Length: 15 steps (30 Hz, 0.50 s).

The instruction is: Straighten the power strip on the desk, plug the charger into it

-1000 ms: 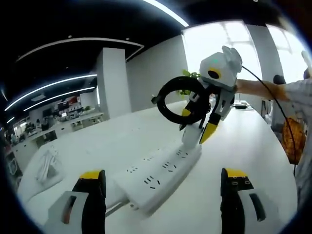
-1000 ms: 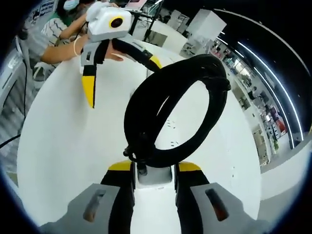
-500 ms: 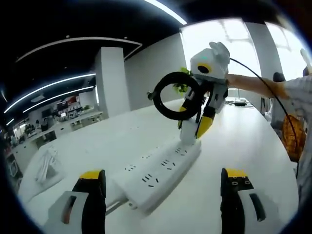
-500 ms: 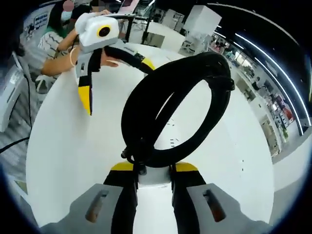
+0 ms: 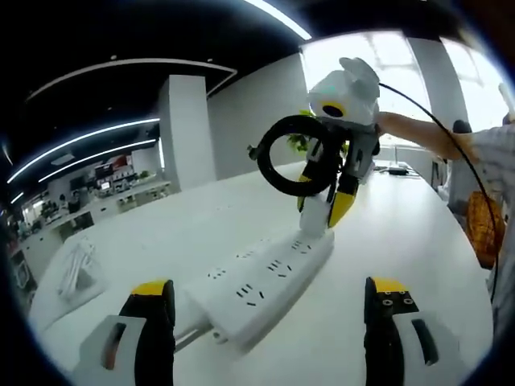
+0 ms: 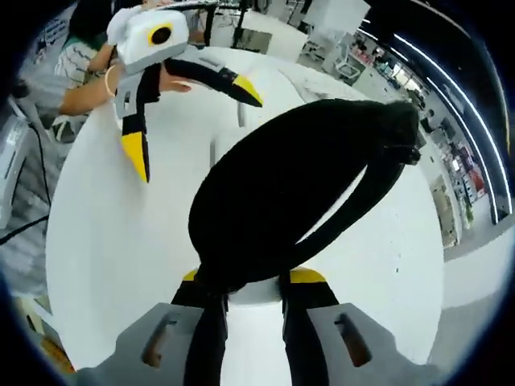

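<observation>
Right gripper view: right tool (image 6: 241, 285) clamps charger (image 6: 256, 291) over power strip (image 5: 261, 285).

Low in the frame, the left gripper (image 5: 269, 334) shows its two yellow-tipped black jaws spread wide apart, nothing between them. Just beyond, centre frame, a long white plastic power strip (image 5: 261, 281) lies diagonally on the white desk (image 5: 402, 241), sockets facing up. At its far end, upper right of centre, the right gripper (image 5: 326, 205) comes down with jaws clamped on a white block charger (image 5: 316, 219), which sits right at the strip's end socket. A coiled black cable (image 5: 291, 155) loops up from the charger. At the left edge, a white bundle (image 5: 76, 269) lies on the desk.
</observation>
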{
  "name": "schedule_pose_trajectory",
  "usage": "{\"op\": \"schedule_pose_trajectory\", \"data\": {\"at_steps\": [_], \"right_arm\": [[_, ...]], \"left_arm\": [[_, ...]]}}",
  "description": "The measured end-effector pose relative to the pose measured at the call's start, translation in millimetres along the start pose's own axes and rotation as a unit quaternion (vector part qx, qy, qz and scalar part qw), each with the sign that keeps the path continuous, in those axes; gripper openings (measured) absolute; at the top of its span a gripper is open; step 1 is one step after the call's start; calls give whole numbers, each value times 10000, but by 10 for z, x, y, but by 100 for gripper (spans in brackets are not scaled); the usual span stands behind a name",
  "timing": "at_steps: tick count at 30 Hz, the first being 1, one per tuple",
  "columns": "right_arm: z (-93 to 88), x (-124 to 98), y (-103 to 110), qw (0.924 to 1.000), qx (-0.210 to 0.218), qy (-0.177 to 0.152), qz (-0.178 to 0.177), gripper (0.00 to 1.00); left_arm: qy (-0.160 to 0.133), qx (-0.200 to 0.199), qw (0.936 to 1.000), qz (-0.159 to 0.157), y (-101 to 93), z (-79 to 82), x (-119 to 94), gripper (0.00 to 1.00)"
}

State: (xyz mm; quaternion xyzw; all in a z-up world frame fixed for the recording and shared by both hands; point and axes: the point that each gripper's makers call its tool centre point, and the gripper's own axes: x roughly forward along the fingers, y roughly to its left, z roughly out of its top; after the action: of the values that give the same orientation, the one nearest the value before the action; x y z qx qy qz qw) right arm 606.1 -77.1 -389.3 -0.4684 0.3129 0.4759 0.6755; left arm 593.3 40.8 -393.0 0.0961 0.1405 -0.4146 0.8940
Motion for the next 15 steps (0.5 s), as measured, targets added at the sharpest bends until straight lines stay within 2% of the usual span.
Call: {"op": "schedule_pose_trajectory", "data": {"at_steps": [1,3,4,6,7,9,10,11,12,14,15], "right_arm": [[-3,1,-13,9998,51,-30,187,23],[-9,2,-79,9947,738,-232,679,23],[-14,8,-92,9922,881,-267,843,23],[-36,15,-112,9928,812,-84,878,23],[-62,8,-107,9945,679,156,783,23],[-76,7,-60,9970,183,588,471,23],[-66,11,-49,9969,-90,701,335,23],[-74,12,-44,9965,-113,770,315,23],[-67,14,-59,9967,-14,711,387,23],[-73,15,-62,9949,513,421,762,23],[-70,14,-110,9936,634,359,868,23]], "left_arm": [[3,3,10000,6,3,-1,2,99],[1,7,10000,-5,-4,1,9,99],[3,9,10000,-14,-12,0,13,99],[28,25,10000,-15,-24,-10,22,99],[44,36,10000,-12,-25,-17,26,99],[68,44,10000,-5,-23,-24,33,99],[64,31,10000,4,-17,-23,34,99],[56,14,10000,9,-9,-20,35,99],[49,-11,10000,18,0,-18,34,99],[43,-32,10000,28,5,-17,32,99],[37,-38,10000,28,4,-16,31,99]]}}
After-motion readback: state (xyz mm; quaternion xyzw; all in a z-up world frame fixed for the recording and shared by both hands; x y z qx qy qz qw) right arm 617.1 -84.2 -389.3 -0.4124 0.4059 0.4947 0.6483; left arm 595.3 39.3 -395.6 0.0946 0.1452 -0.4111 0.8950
